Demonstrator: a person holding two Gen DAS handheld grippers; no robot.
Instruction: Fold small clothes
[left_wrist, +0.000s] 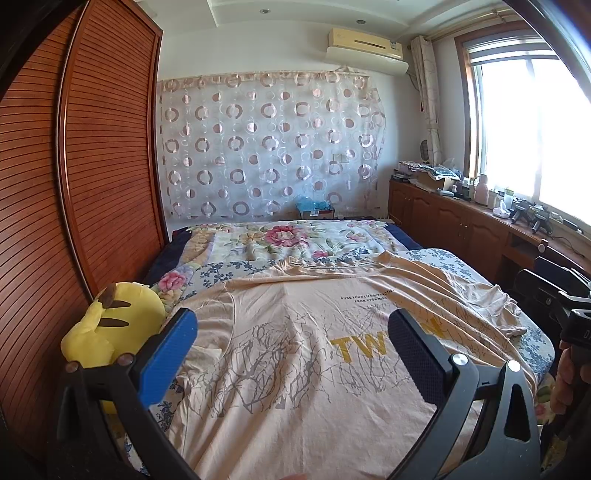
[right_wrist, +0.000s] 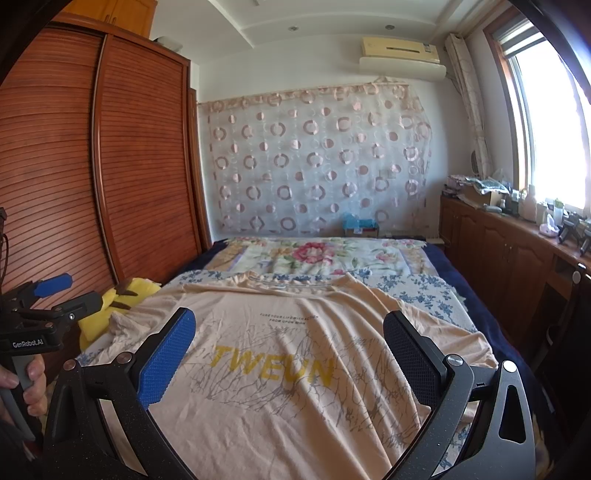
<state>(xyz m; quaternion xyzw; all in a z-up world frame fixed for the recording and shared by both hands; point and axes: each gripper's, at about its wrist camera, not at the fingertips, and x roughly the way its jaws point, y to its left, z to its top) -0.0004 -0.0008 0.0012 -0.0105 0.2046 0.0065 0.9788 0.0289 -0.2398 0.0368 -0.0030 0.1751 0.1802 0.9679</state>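
A peach T-shirt (left_wrist: 295, 369) with yellow "TWEUN" lettering and a grey branch print lies spread face up on the bed, collar toward the far end. Its right sleeve (left_wrist: 495, 306) is bunched in wrinkles. My left gripper (left_wrist: 291, 332) hovers open over the shirt's lower left part, nothing between its fingers. My right gripper (right_wrist: 290, 336) is also open, above the shirt (right_wrist: 295, 387) near its lower middle. In the right wrist view the left gripper (right_wrist: 66, 293) shows at the left edge, held by a hand (right_wrist: 33, 384).
A yellow plush toy (left_wrist: 110, 321) lies at the bed's left edge against the slatted wooden wardrobe (left_wrist: 92, 166). A floral quilt (left_wrist: 280, 240) covers the far end of the bed. A low wooden cabinet (left_wrist: 461, 221) with cluttered items runs under the window on the right.
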